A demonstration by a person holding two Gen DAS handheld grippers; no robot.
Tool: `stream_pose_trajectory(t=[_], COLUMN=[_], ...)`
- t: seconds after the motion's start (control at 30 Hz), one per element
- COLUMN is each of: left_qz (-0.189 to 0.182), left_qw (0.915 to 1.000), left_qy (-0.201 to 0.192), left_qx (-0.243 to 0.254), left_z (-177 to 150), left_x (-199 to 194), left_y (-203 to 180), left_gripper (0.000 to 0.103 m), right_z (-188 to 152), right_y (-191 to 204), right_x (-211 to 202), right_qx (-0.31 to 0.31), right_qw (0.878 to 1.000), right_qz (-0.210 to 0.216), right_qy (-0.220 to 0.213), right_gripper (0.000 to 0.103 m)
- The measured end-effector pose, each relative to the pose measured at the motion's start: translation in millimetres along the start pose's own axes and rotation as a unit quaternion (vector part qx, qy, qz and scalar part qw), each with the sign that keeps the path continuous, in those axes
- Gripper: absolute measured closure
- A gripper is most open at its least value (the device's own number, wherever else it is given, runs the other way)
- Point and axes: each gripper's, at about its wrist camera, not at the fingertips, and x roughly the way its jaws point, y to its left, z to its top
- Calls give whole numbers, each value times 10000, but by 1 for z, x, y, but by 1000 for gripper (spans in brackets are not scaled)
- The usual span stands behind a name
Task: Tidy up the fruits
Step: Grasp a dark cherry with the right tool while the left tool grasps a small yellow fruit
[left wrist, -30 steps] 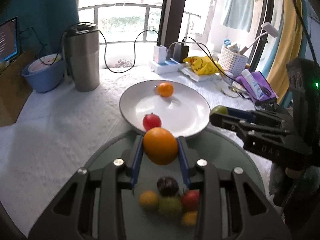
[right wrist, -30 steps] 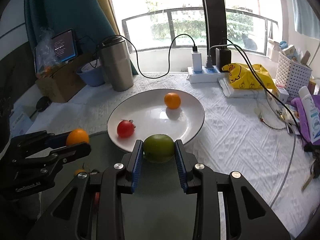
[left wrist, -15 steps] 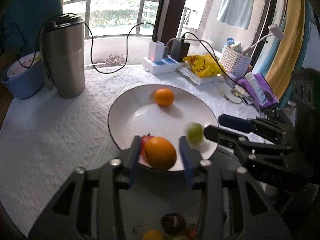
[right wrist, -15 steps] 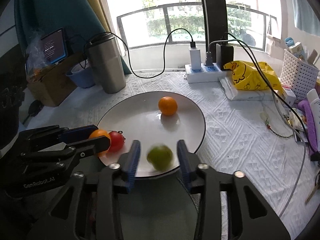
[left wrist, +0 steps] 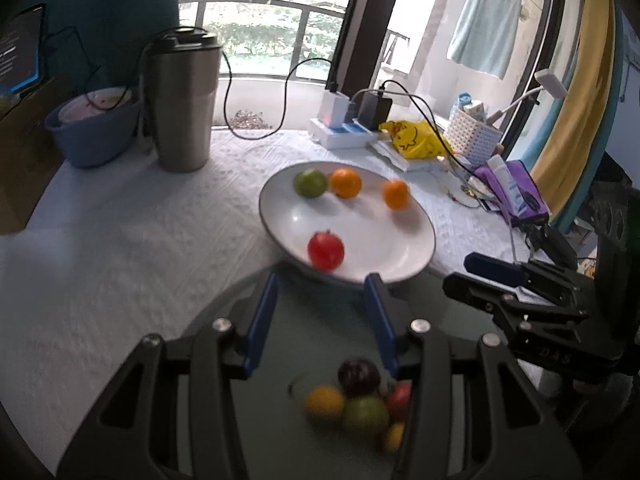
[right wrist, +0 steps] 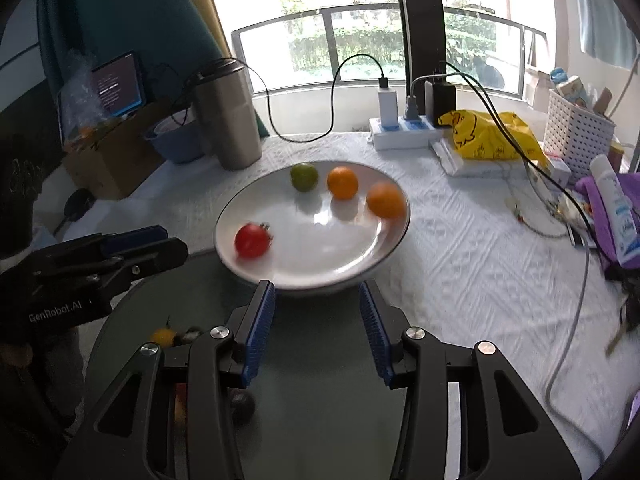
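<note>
A white plate (left wrist: 360, 252) (right wrist: 360, 256) holds a green fruit (left wrist: 310, 183) (right wrist: 303, 176), two oranges (left wrist: 346, 183) (left wrist: 396, 194) (right wrist: 342, 182) (right wrist: 385, 200) and a red tomato (left wrist: 325, 250) (right wrist: 252, 240). My left gripper (left wrist: 322, 300) is open and empty just short of the plate's near rim, above a dark green tray (left wrist: 320, 328) with several small fruits (left wrist: 358, 400). My right gripper (right wrist: 318, 304) is open and empty at the plate's near edge; it also shows in the left wrist view (left wrist: 492, 276). The left gripper shows in the right wrist view (right wrist: 140, 246).
A steel tumbler (left wrist: 182, 100) and a blue bowl (left wrist: 94, 128) stand at the back left. A power strip with chargers (left wrist: 344, 128), a yellow bag (left wrist: 412, 140), a white basket (left wrist: 474, 136) and a purple pouch (left wrist: 516, 192) line the back right. Cables (right wrist: 560, 208) lie on the cloth.
Both grippers opened and let go of their fruit: the orange and the green fruit now lie on the plate. Both grippers drew back toward the tray.
</note>
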Motion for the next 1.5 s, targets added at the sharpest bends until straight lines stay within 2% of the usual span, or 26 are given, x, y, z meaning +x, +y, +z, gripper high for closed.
stream_pose_trajectory(t=[0.4,0.77,0.9,0.97,1.17,1.33,1.4,1.5], left_qz=[82,23,-65,-125,-195,-249,-273,-289], left_qw=[9996,9991,9989,9988,9987,9984,9985,9989], left_qy=[265,422,448,467,479,501,464,368], left_qx=[-15,104,77,92,40,3,16,30], left_z=[-43,-52,-51,-51,-49,-49,-46,-39], left_x=[-14,-7,-5,-5,-7,-8,-10,-13], left_y=[1,2,4,4,1,2,1,1], left_gripper=[56,56,57,63,84,84,89,90], right_z=[-35,-50,-52,-51,-47,-40,-35,-26], right_y=[25,32,34,35,35,31,28,25], right_x=[-14,-4,-1,-2,-2,-7,-8,-9], right_qx=[-6,20,-1,-56,-130,-128,-146,-172], right_qw=[9998,9985,9977,9974,9972,9979,9983,9987], right_qz=[117,332,472,542,556,500,461,410], right_qy=[171,426,476,468,479,383,326,235], right_gripper=[56,57,68,74,74,74,74,74])
